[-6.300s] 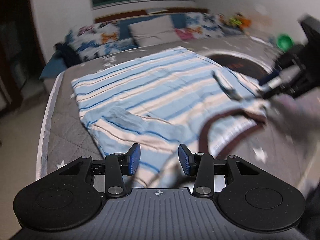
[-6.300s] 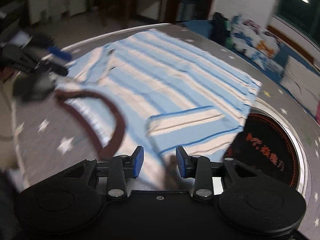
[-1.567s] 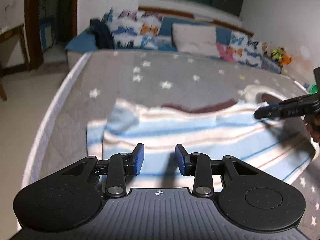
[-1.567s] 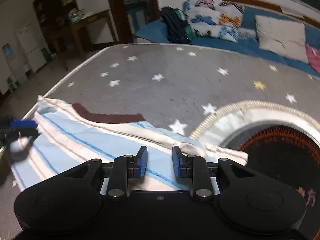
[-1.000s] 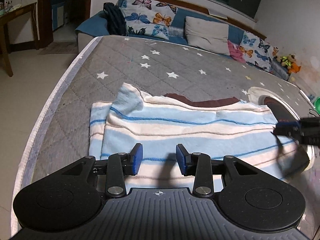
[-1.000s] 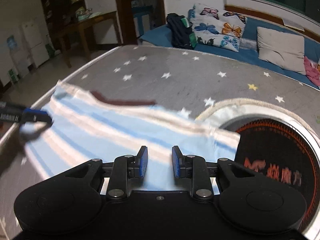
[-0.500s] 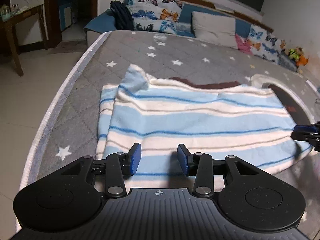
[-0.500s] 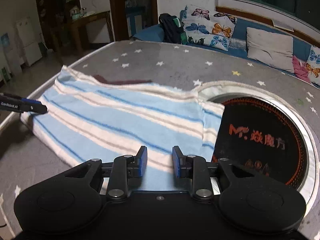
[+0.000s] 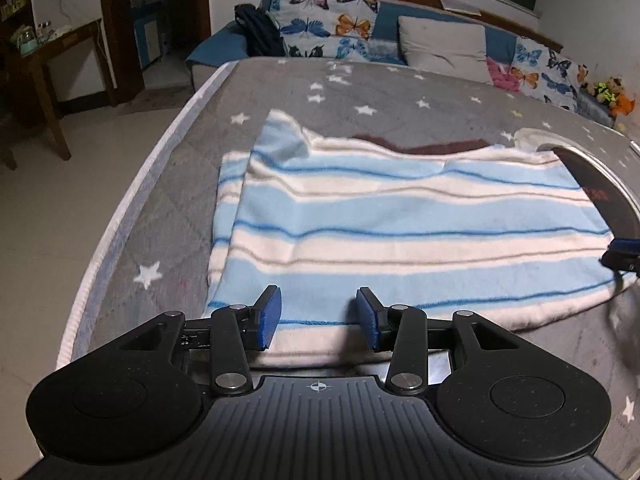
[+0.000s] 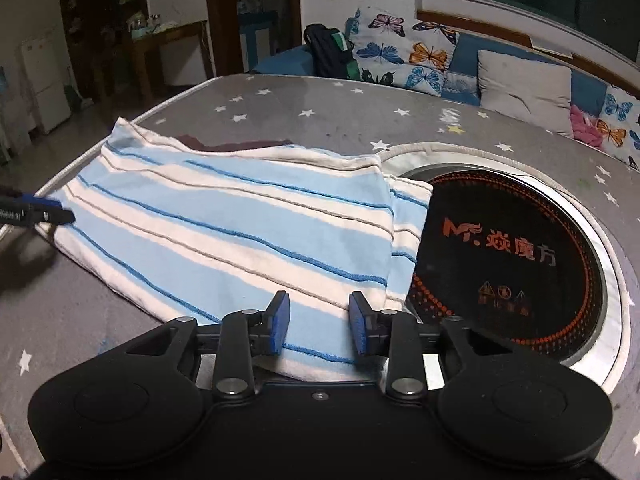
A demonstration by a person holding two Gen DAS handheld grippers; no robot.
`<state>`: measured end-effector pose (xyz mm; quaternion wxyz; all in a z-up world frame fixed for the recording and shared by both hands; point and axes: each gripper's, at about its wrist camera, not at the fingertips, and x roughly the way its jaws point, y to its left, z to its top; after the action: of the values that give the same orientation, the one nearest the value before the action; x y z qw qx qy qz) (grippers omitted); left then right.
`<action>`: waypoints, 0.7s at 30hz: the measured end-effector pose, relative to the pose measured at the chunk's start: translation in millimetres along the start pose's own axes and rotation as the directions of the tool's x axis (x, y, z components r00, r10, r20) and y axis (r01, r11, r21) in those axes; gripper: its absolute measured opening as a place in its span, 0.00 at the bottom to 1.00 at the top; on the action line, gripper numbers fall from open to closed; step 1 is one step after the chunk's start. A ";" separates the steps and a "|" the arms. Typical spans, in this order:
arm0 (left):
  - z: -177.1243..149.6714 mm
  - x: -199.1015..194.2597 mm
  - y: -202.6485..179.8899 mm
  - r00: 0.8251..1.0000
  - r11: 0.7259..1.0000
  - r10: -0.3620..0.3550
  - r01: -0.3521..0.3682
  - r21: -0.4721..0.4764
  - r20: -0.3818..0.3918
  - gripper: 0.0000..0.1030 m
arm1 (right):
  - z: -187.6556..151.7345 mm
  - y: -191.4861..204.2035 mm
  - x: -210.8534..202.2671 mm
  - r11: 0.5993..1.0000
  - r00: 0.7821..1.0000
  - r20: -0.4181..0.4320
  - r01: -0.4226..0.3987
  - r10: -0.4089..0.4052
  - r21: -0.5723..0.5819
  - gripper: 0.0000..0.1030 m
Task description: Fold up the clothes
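Note:
A blue-and-white striped shirt (image 9: 400, 216) lies folded in half on the grey star-patterned table cover (image 9: 400, 92), its brown collar band (image 9: 420, 146) at the far edge. It also shows in the right wrist view (image 10: 224, 232). My left gripper (image 9: 319, 317) is open and empty over the shirt's near left hem. My right gripper (image 10: 319, 322) is open and empty over the near right hem. The right gripper's tip (image 9: 622, 252) shows at the right edge of the left wrist view. The left gripper's tip (image 10: 40, 210) shows at the left edge of the right wrist view.
A round black induction hob (image 10: 512, 260) with orange lettering sits in the table, partly under the shirt's right end. A sofa with butterfly cushions (image 9: 332, 28) and a grey pillow (image 9: 444, 46) runs behind. A wooden side table (image 9: 44, 80) stands on the tiled floor at left.
The shirt was spread flat, then folded in half toward me. Both grippers have since pulled back to the near hem and the left jaws have opened slightly wider.

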<state>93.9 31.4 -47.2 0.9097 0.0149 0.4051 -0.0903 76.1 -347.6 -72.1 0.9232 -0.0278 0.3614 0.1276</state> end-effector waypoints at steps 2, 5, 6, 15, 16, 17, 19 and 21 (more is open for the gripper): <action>-0.8 -3.7 2.2 1.000 1.000 -0.006 0.006 -0.007 0.006 0.41 | 1.3 0.9 -3.6 1.000 1.000 0.009 0.000 0.000 0.007 0.35; -1.8 -6.4 6.5 1.000 1.000 -0.008 0.008 -0.018 0.009 0.42 | 1.0 2.3 -5.9 1.000 1.000 0.013 0.000 0.000 0.004 0.38; -2.2 -7.1 8.0 1.000 1.000 -0.008 0.009 -0.021 0.010 0.42 | -0.6 1.0 -4.1 1.000 1.000 0.005 0.000 0.000 0.009 0.38; 2.3 -16.5 9.6 0.999 0.999 -0.029 0.030 -0.022 0.042 0.42 | 10.7 0.6 -12.6 1.000 0.999 0.042 -0.003 0.003 0.017 0.38; 3.5 -17.2 8.6 0.998 0.999 -0.032 0.033 -0.018 0.048 0.42 | 14.9 0.2 -11.4 1.000 0.999 0.048 -0.010 0.009 0.021 0.38; 4.6 -17.9 7.6 0.998 0.999 -0.035 0.036 -0.014 0.053 0.42 | 17.6 -0.2 -9.8 1.000 0.999 0.051 -0.016 0.015 0.024 0.38; 7.0 -14.3 7.1 0.999 0.999 -0.032 0.033 -0.015 0.044 0.42 | 20.3 -1.5 -2.5 0.999 0.999 0.042 -0.027 0.025 0.034 0.38; 10.4 -10.7 8.6 0.999 0.999 -0.037 0.038 -0.022 0.037 0.42 | 21.7 -2.6 8.5 0.999 1.000 0.017 -0.026 0.026 0.039 0.38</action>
<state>96.1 40.4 -32.7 0.9152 -0.0047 0.3896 -0.1028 97.1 -345.2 -61.9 0.9247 -0.0041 0.3567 0.1328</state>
